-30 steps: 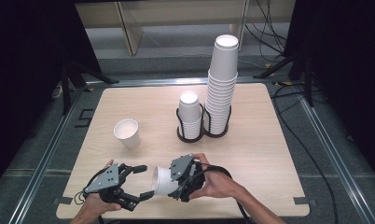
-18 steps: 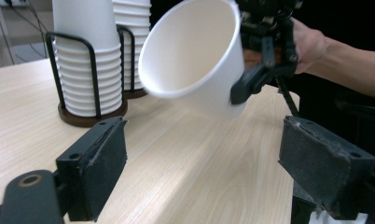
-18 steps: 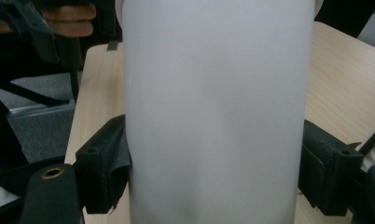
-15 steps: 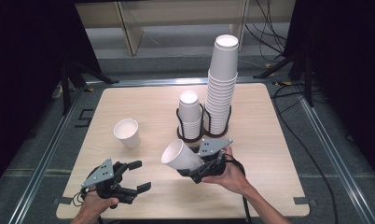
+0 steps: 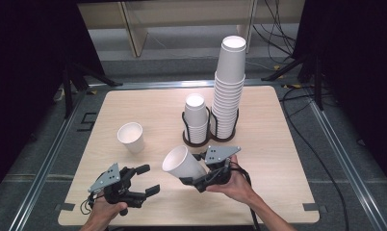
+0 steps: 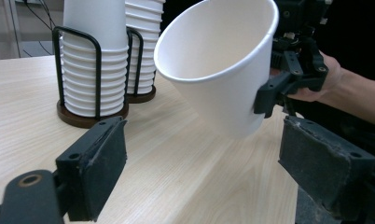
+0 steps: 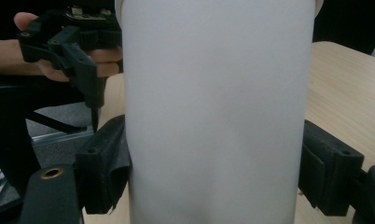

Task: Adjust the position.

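I am holding a plain white paper cup (image 7: 218, 112) between my right gripper's (image 7: 213, 172) two black padded jaws, both pressing against its sides. Beyond it, the left gripper (image 7: 69, 51) is sitting in a hand at upper left, over the pale wooden table (image 7: 344, 88).

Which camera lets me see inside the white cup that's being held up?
The left gripper view: the held cup tips its open mouth toward that camera, showing the bare white inside. The high view shows the cup small, with the right gripper clamped on it. The right gripper view shows just its blank outer wall.
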Tool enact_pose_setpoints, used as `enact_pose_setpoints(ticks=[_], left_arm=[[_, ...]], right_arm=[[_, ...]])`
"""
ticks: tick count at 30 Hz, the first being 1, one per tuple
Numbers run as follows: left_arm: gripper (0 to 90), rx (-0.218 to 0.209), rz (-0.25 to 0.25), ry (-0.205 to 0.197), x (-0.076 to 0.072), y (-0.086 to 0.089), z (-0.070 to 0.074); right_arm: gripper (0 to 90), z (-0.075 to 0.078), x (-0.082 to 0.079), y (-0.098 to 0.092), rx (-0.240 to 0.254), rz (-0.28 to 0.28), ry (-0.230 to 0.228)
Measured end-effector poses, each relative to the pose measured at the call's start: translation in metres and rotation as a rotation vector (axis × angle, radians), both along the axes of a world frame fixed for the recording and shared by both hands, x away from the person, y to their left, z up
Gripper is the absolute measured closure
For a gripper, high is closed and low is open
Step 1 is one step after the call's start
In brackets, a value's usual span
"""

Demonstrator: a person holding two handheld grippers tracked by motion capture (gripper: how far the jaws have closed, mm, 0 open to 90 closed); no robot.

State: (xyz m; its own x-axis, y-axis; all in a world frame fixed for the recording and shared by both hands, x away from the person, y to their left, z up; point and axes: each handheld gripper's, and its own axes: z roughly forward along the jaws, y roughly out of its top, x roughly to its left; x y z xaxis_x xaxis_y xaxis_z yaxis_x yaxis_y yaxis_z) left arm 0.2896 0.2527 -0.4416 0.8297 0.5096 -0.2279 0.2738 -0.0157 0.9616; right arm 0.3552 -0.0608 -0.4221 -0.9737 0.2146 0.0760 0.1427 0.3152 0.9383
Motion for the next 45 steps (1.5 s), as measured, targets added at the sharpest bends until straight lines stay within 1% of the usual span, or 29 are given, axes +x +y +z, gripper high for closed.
enact_pose_setpoints(ticks=[1, 2, 4, 5, 7, 12, 14, 16, 17, 20, 21, 22, 23, 24, 25, 27, 28, 29, 31, 32, 33, 36, 37, 38, 39, 40, 41, 43, 45], left_arm=[[14.6, 0.004, -0.003, 0.000, 0.000, 0.000, 0.000], [14.6, 0.001, -0.008, -0.001, 0.000, -0.001, 0.000], [14.6, 0.003, -0.013, -0.003, 0.000, -0.001, -0.001], [14.5, -0.028, -0.026, -0.008, 0.001, -0.003, -0.002], [14.5, -0.001, -0.013, 0.004, 0.000, -0.003, -0.001], [14.5, -0.041, -0.042, -0.003, 0.001, -0.006, -0.002], [14.5, -0.023, -0.033, 0.005, -0.001, -0.005, -0.001], [14.0, -0.031, -0.046, -0.003, -0.001, -0.005, 0.000], [13.9, -0.029, -0.050, -0.004, -0.001, -0.005, 0.000], [13.9, -0.034, -0.060, -0.004, -0.002, -0.007, 0.001], [13.7, -0.028, -0.065, -0.008, -0.002, -0.007, 0.001], [13.8, -0.056, -0.076, -0.011, -0.002, -0.009, 0.000], [13.5, -0.050, -0.080, -0.014, -0.002, -0.010, 0.000], [12.4, -0.024, -0.069, -0.008, -0.003, -0.010, 0.001], [11.2, -0.034, -0.067, -0.007, -0.004, -0.011, 0.001], [7.2, -0.027, -0.062, -0.016, -0.004, -0.010, 0.001], [7.7, -0.030, -0.059, -0.016, -0.004, -0.010, 0.002], [8.1, -0.033, -0.058, -0.017, -0.004, -0.010, 0.002], [7.0, -0.018, -0.055, -0.014, -0.005, -0.010, 0.002], [6.7, -0.024, -0.055, -0.017, -0.005, -0.011, 0.002], [6.4, -0.028, -0.056, -0.020, -0.005, -0.011, 0.001], [5.6, -0.023, -0.063, -0.027, -0.005, -0.011, 0.001], [5.9, -0.042, -0.069, -0.041, -0.004, -0.012, 0.001], [6.2, -0.035, -0.064, -0.040, -0.005, -0.012, 0.001], [6.2, -0.055, -0.056, -0.041, -0.006, -0.013, 0.001], [6.5, -0.038, -0.052, -0.041, -0.007, -0.012, 0.002], [6.6, -0.042, -0.053, -0.049, -0.007, -0.012, 0.003], [7.2, -0.070, -0.060, -0.057, -0.007, -0.013, 0.003], [7.8, -0.033, -0.050, -0.054, -0.008, -0.011, 0.004]], right_arm=[[21.7, 0.000, -0.001, 0.002, 0.005, 0.007, -0.016], [21.7, -0.001, -0.002, 0.004, 0.013, 0.021, -0.001], [21.7, -0.001, -0.004, 0.007, 0.006, 0.028, -0.010], [21.7, -0.001, -0.005, 0.009, 0.011, 0.041, 0.003], [21.7, -0.002, -0.007, 0.012, 0.003, 0.054, -0.005], [21.7, -0.004, -0.011, 0.023, 0.009, 0.086, -0.004], [21.6, -0.005, -0.012, 0.027, 0.007, 0.102, -0.015], [21.7, -0.006, -0.014, 0.031, 0.002, 0.115, -0.001], [21.7, -0.006, -0.014, 0.032, 0.005, 0.117, -0.018], [21.6, -0.007, -0.015, 0.035, 0.008, 0.128, -0.010], [21.6, -0.007, -0.015, 0.036, 0.007, 0.136, -0.019], [21.6, -0.008, -0.015, 0.037, 0.009, 0.137, -0.018], [21.6, -0.008, -0.016, 0.038, 0.003, 0.139, -0.004], [21.6, -0.009, -0.016, 0.040, 0.009, 0.145, -0.008], [21.6, -0.009, -0.016, 0.040, 0.003, 0.150, -0.016], [21.6, -0.010, -0.018, 0.043, -0.001, 0.156, 0.000], [21.5, -0.011, -0.018, 0.044, 0.002, 0.155, -0.010], [21.5, -0.011, -0.019, 0.045, -0.004, 0.163, -0.002], [21.5, -0.012, -0.020, 0.047, -0.014, 0.167, -0.007], [21.5, -0.012, -0.020, 0.048, -0.015, 0.171, -0.023], [21.5, -0.012, -0.021, 0.049, -0.019, 0.174, -0.004], [21.5, -0.013, -0.021, 0.051, -0.024, 0.178, -0.017], [21.5, -0.014, -0.021, 0.052, -0.020, 0.178, -0.031], [21.4, -0.014, -0.022, 0.052, -0.023, 0.186, -0.021], [21.5, -0.014, -0.022, 0.052, -0.021, 0.185, -0.008], [21.5, -0.014, -0.022, 0.053, -0.018, 0.185, -0.007], [21.4, -0.014, -0.022, 0.053, -0.017, 0.186, -0.011], [21.4, -0.015, -0.023, 0.053, -0.014, 0.191, -0.003], [21.3, -0.015, -0.022, 0.053, -0.008, 0.193, -0.009]])
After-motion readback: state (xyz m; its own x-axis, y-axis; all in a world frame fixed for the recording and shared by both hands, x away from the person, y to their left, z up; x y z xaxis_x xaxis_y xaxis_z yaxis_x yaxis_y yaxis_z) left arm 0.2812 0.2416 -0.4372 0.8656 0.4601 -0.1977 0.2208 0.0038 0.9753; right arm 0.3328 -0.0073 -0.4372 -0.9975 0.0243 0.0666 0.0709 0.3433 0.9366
